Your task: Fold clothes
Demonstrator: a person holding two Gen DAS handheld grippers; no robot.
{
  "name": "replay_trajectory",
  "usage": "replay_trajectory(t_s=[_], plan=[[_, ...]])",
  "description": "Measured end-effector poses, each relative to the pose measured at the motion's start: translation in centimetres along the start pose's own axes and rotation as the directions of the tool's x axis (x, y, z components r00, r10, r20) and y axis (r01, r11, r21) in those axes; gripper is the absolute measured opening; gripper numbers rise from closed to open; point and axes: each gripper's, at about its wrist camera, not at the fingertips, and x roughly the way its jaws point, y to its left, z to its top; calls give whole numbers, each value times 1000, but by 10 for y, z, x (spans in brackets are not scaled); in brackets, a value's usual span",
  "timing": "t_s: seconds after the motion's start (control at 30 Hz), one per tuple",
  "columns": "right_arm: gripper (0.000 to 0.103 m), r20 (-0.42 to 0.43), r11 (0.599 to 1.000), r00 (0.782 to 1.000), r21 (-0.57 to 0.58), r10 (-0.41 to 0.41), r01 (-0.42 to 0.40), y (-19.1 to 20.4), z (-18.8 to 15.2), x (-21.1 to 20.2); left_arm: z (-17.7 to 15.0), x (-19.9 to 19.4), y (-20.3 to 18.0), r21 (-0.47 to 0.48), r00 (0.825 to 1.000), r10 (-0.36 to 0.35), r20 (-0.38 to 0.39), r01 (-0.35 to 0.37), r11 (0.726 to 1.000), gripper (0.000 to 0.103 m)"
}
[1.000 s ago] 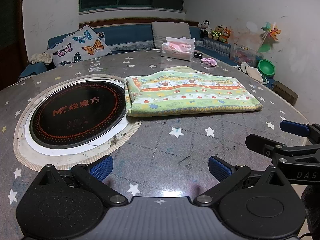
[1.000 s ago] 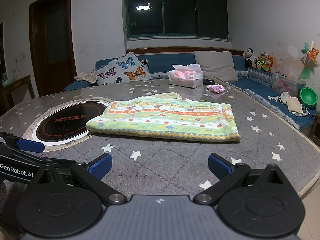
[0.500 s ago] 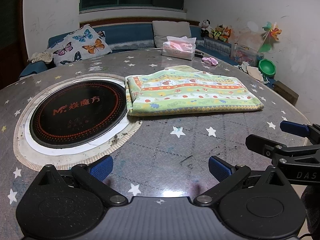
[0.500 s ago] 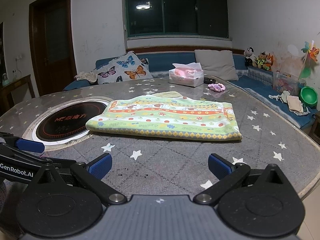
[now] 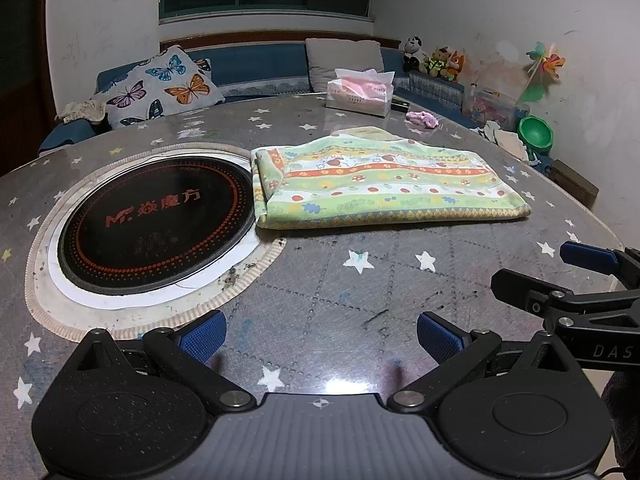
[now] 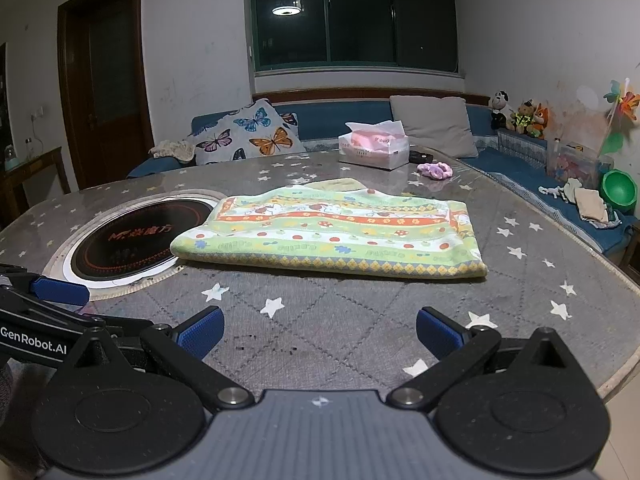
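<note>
Each tool has a black, matte, finely speckled plastic frame. The left tool [image 5: 322, 338] shows two round housings with shallow circular recesses, black linkage arms pinned by silver rivets, and a ribbed grey centre plate bearing a small white crosshair mark. Its fingers [image 5: 202, 336] end in blue ridged pads. The right tool [image 6: 320, 334] is built alike, with the same blue pads [image 6: 438, 336]. White lettering reads "GenRobot.AI" along the left tool's side and "DAS" on the right tool's side.
</note>
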Motion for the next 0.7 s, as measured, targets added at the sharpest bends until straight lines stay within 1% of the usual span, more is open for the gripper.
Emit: replay_trajectory(t_s=[0.7], plan=[[103, -34, 1000, 999, 3, -9, 9, -5, 7, 24, 14, 20, 1, 25, 1000, 15, -27, -14, 1000, 103]])
